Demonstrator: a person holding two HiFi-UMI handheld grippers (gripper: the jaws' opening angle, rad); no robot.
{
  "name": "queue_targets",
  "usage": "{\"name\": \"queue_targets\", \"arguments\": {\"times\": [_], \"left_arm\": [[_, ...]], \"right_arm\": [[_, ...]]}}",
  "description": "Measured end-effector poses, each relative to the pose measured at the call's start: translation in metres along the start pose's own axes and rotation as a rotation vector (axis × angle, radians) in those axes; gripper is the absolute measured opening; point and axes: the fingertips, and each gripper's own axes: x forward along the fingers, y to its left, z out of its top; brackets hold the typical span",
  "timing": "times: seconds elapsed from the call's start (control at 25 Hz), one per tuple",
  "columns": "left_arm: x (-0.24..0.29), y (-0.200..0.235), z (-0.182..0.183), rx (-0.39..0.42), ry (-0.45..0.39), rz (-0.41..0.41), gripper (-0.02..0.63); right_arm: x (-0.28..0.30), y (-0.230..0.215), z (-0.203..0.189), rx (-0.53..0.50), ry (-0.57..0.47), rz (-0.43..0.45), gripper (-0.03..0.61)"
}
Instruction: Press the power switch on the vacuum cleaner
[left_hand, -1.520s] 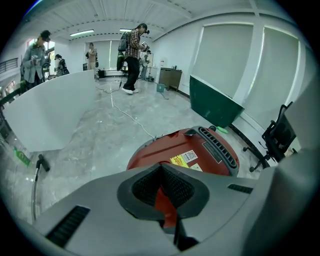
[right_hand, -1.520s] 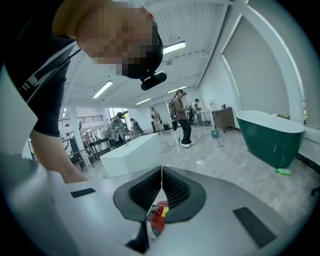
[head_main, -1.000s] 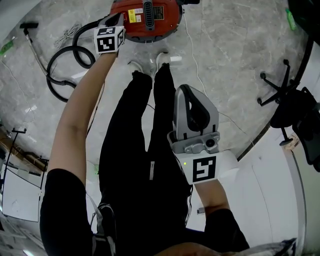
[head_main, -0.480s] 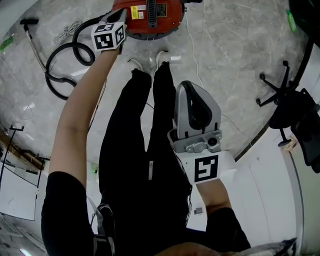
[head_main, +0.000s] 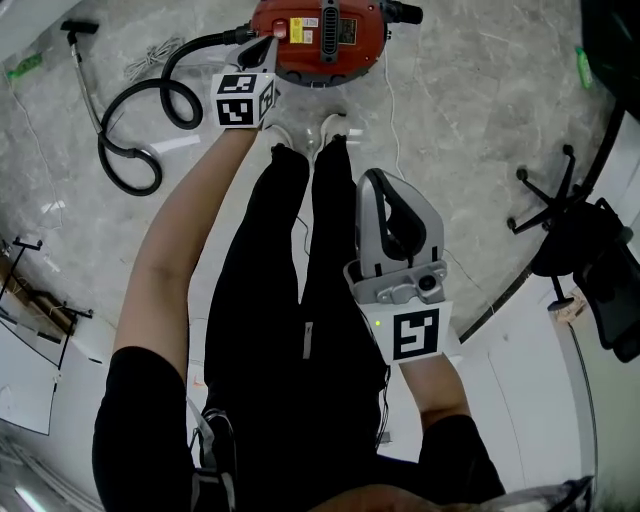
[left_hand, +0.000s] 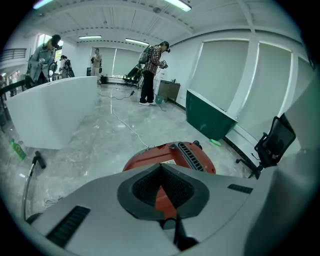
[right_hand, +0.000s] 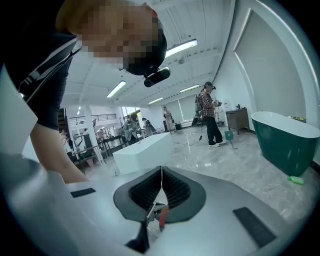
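Note:
The red vacuum cleaner (head_main: 320, 38) stands on the marble floor at the top of the head view, with a black grille and yellow labels on its top. My left gripper (head_main: 266, 46) reaches out to the vacuum's left edge, its jaws shut with nothing between them; whether its tip touches the casing I cannot tell. In the left gripper view the red vacuum cleaner (left_hand: 172, 155) lies just beyond the closed left gripper (left_hand: 161, 165). My right gripper (head_main: 373, 180) hangs shut and empty beside the person's legs, far from the vacuum; the right gripper (right_hand: 161, 169) points into the room.
A black hose (head_main: 150, 110) loops left of the vacuum, with a wand (head_main: 85, 70) beyond it. A white cable (head_main: 398, 120) trails right. An office chair (head_main: 575, 225) stands at the right. A green tub (left_hand: 210, 117), a white counter (left_hand: 50, 117) and people are farther off.
The head view has shifted, so more of the vacuum's top shows. My left gripper stays at the vacuum's left edge. The right gripper has hardly moved.

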Motion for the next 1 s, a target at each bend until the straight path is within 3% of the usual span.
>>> {"name": "queue_targets", "arguments": {"times": [0.36, 0.56, 0.68, 0.84, 1.0], "left_arm": [[-0.067, -0.027, 0.004, 0.045, -0.048, -0.021, 0.020], [-0.117, -0.044, 0.044, 0.123, -0.163, -0.038, 0.020], [-0.150, -0.056, 0.067, 0.120, -0.232, -0.036, 0.020], [-0.206, -0.078, 0.086, 0.078, -0.289, -0.029, 0.020], [-0.272, -0.113, 0.109, 0.116, -0.359, -0.055, 0.020]], "right_arm": [[-0.023, 0.032, 0.021, 0.008, 0.001, 0.019, 0.020], [-0.053, 0.053, 0.028, -0.009, 0.020, 0.031, 0.020], [-0.065, 0.063, 0.033, -0.016, 0.028, 0.030, 0.020], [-0.075, 0.084, 0.065, -0.043, 0.004, 0.037, 0.020], [-0.090, 0.113, 0.115, -0.065, -0.046, 0.058, 0.020]]}}
